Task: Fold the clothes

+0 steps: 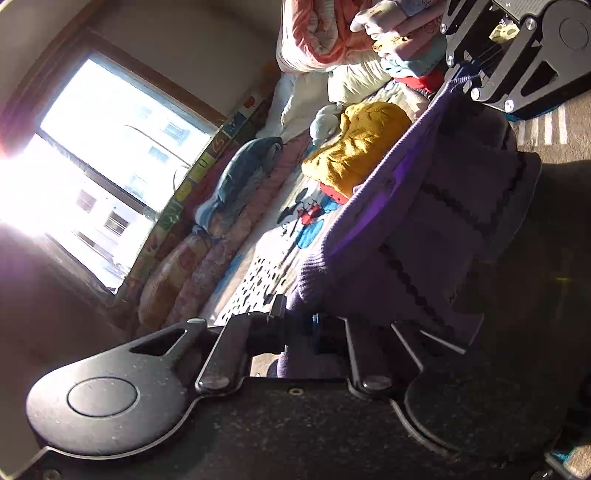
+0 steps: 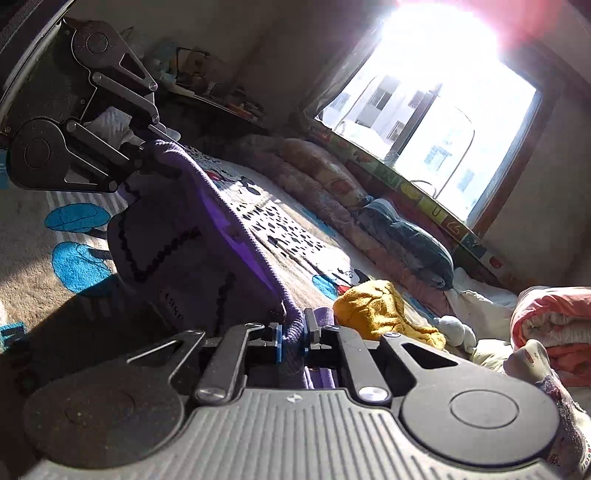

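A purple knit sweater (image 1: 436,206) with black zigzag trim hangs stretched between my two grippers above a patterned bed cover. My left gripper (image 1: 295,325) is shut on one ribbed corner of it. In the left wrist view my right gripper (image 1: 465,79) shows at the upper right, clamped on the opposite corner. From the right wrist view, the sweater (image 2: 192,236) sags in the middle, my right gripper (image 2: 293,341) is shut on its ribbed edge, and my left gripper (image 2: 146,147) holds the far end at upper left.
A yellow garment (image 1: 354,147) lies crumpled on the cartoon-print bed cover (image 1: 258,273), with a small white soft toy (image 2: 456,330) beside it. Rolled quilts (image 2: 332,177) and a blue cushion (image 2: 410,236) line the window side. Folded clothes and an orange-white duvet (image 1: 317,33) are piled at the bed's end.
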`<control>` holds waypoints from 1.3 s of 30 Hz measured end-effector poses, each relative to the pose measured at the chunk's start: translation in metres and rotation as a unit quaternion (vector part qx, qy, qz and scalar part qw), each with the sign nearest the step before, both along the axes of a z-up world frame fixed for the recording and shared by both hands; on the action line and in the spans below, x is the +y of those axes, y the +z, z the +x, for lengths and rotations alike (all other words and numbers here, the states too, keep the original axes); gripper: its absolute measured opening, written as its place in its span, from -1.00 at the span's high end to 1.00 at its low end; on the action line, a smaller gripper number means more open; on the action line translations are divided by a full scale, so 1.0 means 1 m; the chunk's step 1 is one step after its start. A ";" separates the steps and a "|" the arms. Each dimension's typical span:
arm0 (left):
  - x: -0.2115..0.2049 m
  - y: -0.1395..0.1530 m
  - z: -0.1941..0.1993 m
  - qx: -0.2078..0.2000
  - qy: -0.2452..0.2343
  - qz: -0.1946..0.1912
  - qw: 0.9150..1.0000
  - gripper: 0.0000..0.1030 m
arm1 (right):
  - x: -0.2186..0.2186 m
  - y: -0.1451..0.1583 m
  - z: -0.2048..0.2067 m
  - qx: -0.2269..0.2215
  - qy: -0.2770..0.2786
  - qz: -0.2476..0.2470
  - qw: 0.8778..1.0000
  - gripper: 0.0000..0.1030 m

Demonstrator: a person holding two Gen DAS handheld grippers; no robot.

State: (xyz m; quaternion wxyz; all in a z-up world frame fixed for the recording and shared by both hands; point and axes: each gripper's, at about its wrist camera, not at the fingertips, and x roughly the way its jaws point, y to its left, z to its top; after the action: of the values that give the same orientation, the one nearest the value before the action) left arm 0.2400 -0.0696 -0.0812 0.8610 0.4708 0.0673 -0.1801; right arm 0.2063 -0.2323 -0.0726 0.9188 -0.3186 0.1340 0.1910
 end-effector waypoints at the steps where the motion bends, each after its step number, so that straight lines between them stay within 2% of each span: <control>1: 0.004 -0.004 -0.026 -0.022 -0.023 -0.008 0.999 0.80 | 0.004 -0.008 -0.026 -0.019 0.027 -0.022 0.999 0.77; 2: 0.009 -0.018 -0.053 -0.025 -0.051 0.008 0.998 0.80 | 0.008 -0.029 -0.051 0.000 0.064 -0.064 0.996 0.78; 3: 0.014 -0.044 -0.081 -0.006 -0.088 0.055 0.995 0.80 | 0.011 -0.050 -0.072 0.023 0.094 -0.100 0.990 0.79; 4: 0.019 -0.070 -0.105 0.016 -0.121 0.100 0.987 0.79 | 0.012 -0.071 -0.084 0.055 0.106 -0.120 0.985 0.80; 5: 0.023 -0.093 -0.122 0.039 -0.140 0.134 0.980 0.79 | 0.012 -0.093 -0.097 0.087 0.118 -0.141 0.979 0.93; 6: 0.025 -0.111 -0.132 0.059 -0.147 0.158 0.975 0.80 | 0.012 -0.108 -0.106 0.110 0.125 -0.153 0.974 0.92; 7: 0.027 -0.124 -0.141 0.070 -0.148 0.172 0.971 0.80 | 0.012 -0.108 -0.107 0.112 0.118 -0.145 0.976 0.88; 9: 0.030 -0.136 -0.150 0.074 -0.137 0.169 0.973 0.81 | 0.012 -0.108 -0.110 0.117 0.103 -0.128 0.979 0.88; 11: 0.031 -0.130 -0.150 0.082 -0.122 0.147 0.978 0.81 | 0.012 -0.107 -0.113 0.122 0.091 -0.115 0.982 0.89; 14: 0.033 -0.124 -0.152 0.071 -0.121 0.155 0.978 0.82 | 0.013 -0.104 -0.119 0.128 0.095 -0.125 0.979 0.99; 17: 0.034 -0.123 -0.153 0.064 -0.111 0.159 0.979 0.82 | 0.014 -0.106 -0.129 0.111 0.084 -0.133 0.981 0.98; 19: 0.033 -0.124 -0.156 0.062 -0.096 0.148 0.982 0.82 | 0.013 -0.105 -0.137 0.089 0.066 -0.137 0.984 0.96; 21: 0.032 -0.126 -0.160 0.059 -0.089 0.144 0.984 0.79 | 0.012 -0.111 -0.136 0.088 0.059 -0.164 0.981 0.53; 22: 0.031 -0.130 -0.163 0.058 -0.089 0.152 0.983 0.73 | 0.011 -0.116 -0.134 0.081 0.059 -0.184 0.978 0.13; 23: 0.030 -0.134 -0.167 0.057 -0.088 0.159 0.982 0.32 | 0.011 -0.120 -0.132 0.074 0.058 -0.204 0.974 0.01; 24: 0.030 -0.138 -0.172 0.049 -0.089 0.165 0.981 -0.14 | 0.010 -0.124 -0.129 0.069 0.059 -0.225 0.970 0.02; 25: 0.030 -0.141 -0.176 0.038 -0.089 0.168 0.981 -0.17 | 0.010 -0.128 -0.124 0.067 0.064 -0.245 0.965 0.02; 30: 0.031 -0.141 -0.174 0.034 -0.054 0.156 0.986 -0.08 | 0.017 -0.139 -0.111 0.025 0.110 -0.326 0.938 0.03; 31: 0.030 -0.142 -0.172 0.037 -0.051 0.156 0.986 -0.03 | 0.019 -0.139 -0.107 0.028 0.120 -0.332 0.935 0.12; 32: 0.029 -0.142 -0.170 0.039 -0.048 0.156 0.986 0.07 | 0.020 -0.138 -0.101 0.054 0.124 -0.321 0.937 0.55; 33: 0.028 -0.143 -0.168 0.042 -0.046 0.157 0.986 0.30 | 0.022 -0.135 -0.096 0.077 0.124 -0.310 0.940 0.70; 34: 0.027 -0.143 -0.165 0.044 -0.045 0.159 0.985 0.45 | 0.023 -0.132 -0.091 0.096 0.118 -0.295 0.943 0.71; 35: 0.027 -0.142 -0.161 0.041 -0.041 0.161 0.985 0.74 | 0.025 -0.127 -0.089 0.113 0.113 -0.279 0.947 0.73; 37: 0.029 -0.135 -0.156 0.039 -0.041 0.161 0.985 0.79 | 0.028 -0.114 -0.093 0.137 0.115 -0.245 0.953 0.74; 39: 0.034 -0.130 -0.162 0.024 -0.059 0.180 0.982 0.82 | 0.029 -0.107 -0.103 0.151 0.120 -0.228 0.954 0.74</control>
State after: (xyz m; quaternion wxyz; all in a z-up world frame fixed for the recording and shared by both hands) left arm 0.0780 -0.0359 -0.2116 0.7481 0.6171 0.0912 -0.2264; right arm 0.1034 -0.2030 -0.1796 0.7610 -0.5009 0.2720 0.3100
